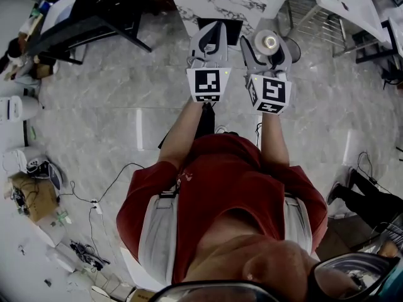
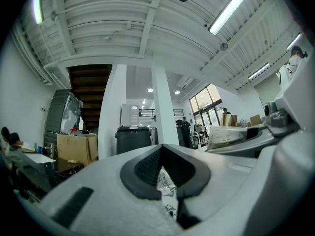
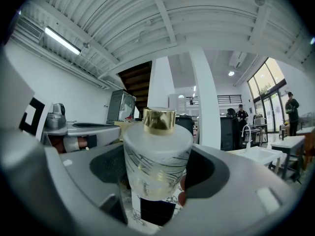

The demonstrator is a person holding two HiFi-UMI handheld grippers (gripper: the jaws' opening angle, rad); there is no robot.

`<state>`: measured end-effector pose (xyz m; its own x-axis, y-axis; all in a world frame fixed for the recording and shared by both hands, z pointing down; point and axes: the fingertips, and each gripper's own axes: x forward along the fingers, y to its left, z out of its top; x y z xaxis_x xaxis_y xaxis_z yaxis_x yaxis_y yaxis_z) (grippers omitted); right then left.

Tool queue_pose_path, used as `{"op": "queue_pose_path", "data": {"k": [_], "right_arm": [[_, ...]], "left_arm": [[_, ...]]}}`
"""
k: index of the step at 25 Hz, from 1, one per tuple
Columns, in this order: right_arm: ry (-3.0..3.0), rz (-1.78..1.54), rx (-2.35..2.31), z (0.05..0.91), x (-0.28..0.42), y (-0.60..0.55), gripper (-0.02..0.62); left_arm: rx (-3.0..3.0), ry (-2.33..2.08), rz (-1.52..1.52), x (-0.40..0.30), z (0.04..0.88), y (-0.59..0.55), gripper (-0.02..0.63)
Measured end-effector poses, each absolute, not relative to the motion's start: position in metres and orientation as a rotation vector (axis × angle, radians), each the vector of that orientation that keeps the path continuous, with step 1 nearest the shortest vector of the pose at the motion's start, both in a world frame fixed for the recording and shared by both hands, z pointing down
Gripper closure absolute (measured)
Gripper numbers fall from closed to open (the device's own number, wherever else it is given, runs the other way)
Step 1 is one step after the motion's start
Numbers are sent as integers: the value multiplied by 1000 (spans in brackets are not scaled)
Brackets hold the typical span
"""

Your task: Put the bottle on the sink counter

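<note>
Clamping frosted bottle [image 3: 156,161] upright between its jaws, right gripper [image 1: 269,50] holds it in air near marble sink counter [image 1: 217,4]; gold cap [image 3: 159,120] on top. Left gripper [image 1: 213,35] alongside, jaws pressed together, empty.

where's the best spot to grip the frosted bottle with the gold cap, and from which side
Grip the bottle round its wide body, below the shoulder, coming from the side with jaws level: it stands upright and the gold cap is narrow. The right gripper holds it just so.
</note>
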<state>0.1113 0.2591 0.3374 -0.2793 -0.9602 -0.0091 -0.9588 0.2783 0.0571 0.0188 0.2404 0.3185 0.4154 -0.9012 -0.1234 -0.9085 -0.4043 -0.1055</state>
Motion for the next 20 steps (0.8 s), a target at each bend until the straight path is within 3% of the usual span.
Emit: {"op": "queue_pose_path", "data": {"k": [20], "right_arm": [[-2386,-103,1938,332,76,108,253]], "left_arm": [[-2583,1541,104,-19,318,82,603]]}}
